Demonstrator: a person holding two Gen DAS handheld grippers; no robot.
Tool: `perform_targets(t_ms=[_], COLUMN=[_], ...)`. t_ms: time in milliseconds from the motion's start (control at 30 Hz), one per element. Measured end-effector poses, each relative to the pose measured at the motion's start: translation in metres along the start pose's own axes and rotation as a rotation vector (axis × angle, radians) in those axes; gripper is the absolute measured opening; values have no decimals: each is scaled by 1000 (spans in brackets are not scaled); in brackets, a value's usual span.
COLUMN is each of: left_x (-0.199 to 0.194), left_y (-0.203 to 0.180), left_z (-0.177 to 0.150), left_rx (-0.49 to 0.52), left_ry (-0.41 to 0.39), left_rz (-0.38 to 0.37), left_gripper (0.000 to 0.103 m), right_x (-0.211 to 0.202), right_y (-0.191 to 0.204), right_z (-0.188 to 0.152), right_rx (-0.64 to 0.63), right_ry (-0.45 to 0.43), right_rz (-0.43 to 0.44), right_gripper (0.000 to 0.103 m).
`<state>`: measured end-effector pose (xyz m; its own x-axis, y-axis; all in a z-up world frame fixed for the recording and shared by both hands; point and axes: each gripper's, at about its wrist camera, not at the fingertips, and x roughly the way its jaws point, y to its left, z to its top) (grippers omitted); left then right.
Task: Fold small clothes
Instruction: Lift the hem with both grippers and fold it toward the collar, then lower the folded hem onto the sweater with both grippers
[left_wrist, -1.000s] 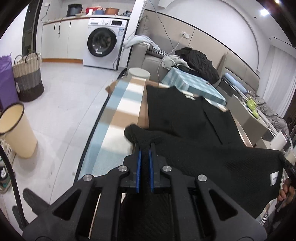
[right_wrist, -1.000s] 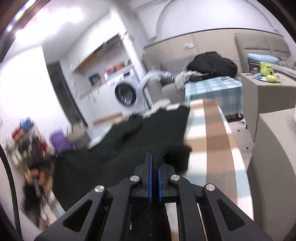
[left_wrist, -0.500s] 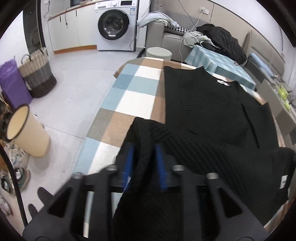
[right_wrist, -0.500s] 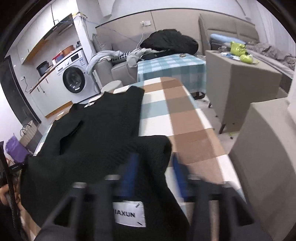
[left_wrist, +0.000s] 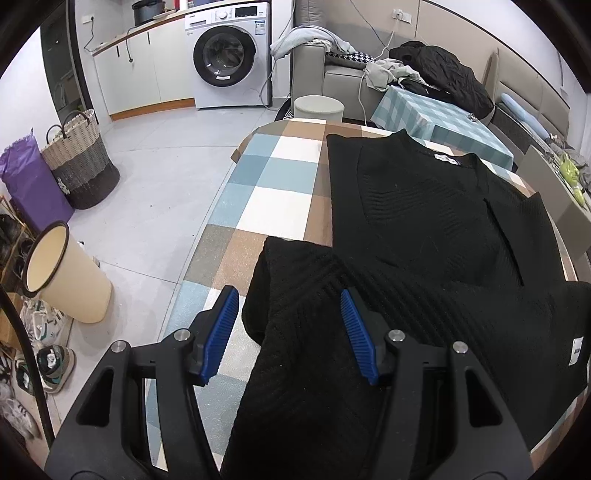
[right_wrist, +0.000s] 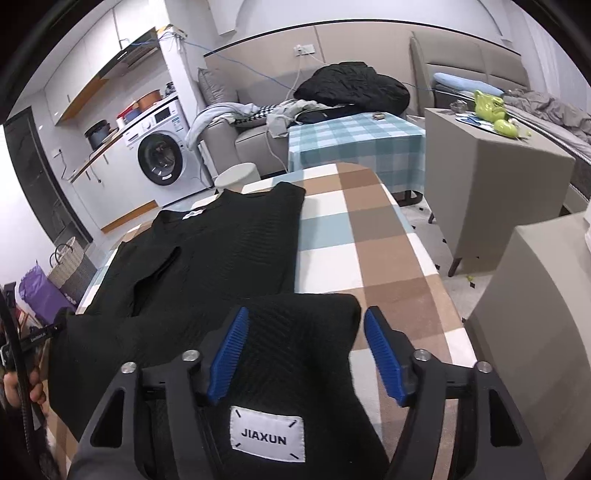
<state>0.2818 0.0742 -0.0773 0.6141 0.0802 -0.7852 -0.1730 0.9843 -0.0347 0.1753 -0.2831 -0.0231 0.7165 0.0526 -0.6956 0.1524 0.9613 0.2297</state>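
A black knit sweater (left_wrist: 436, 236) is lying spread across the checked worktop (left_wrist: 273, 192), its collar end pointing toward the far side of the room. Its near hem is doubled back over the body, forming a thick folded band along the near edge.

The left hand-held gripper (left_wrist: 288, 325) is hovering over the left corner of that folded band. Its jaws are opening, and the blue ribbed pads (left_wrist: 221, 325) are standing clear of the fabric on either side, with the corner of the sweater lying loose between them.

The right hand-held gripper (right_wrist: 306, 347) is sitting over the right corner of the same fold. Its jaws are also opening, and its blue pads (right_wrist: 380, 347) are apart from the cloth, though the sweater (right_wrist: 229, 243) corner is resting between them. A white label reading JIAXUN (right_wrist: 267, 432) is showing on the fabric just below that gripper.

At the left edge of the right wrist view, part of a hand (right_wrist: 22, 391) is visible beside the sweater's other end.

Beyond the worktop, a washing machine (left_wrist: 231, 55) is standing against the wall, a cream bin (left_wrist: 62, 273) and a woven basket (left_wrist: 79, 162) are sitting on the floor, and a second table in a blue check cloth (right_wrist: 354, 144) is standing behind.
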Motion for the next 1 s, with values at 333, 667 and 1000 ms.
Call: perform_targets(t_ms=[333,667,1000], left_x=[-34,-49,21], left_y=[-15,-15,-42], left_z=[0,13,24], left_rx=[76,40,106], left_ry=[-59,-75,52], left_rz=[-8,-94,-126], left_gripper=[80,102,102], right_x=[-1,0,47], right_y=[12,23,29], right_z=[6,15,17], right_rx=[-29,-54,-76], right_ry=[-13,-32,77], right_rz=[29,44,35], right_gripper=[82,98,98])
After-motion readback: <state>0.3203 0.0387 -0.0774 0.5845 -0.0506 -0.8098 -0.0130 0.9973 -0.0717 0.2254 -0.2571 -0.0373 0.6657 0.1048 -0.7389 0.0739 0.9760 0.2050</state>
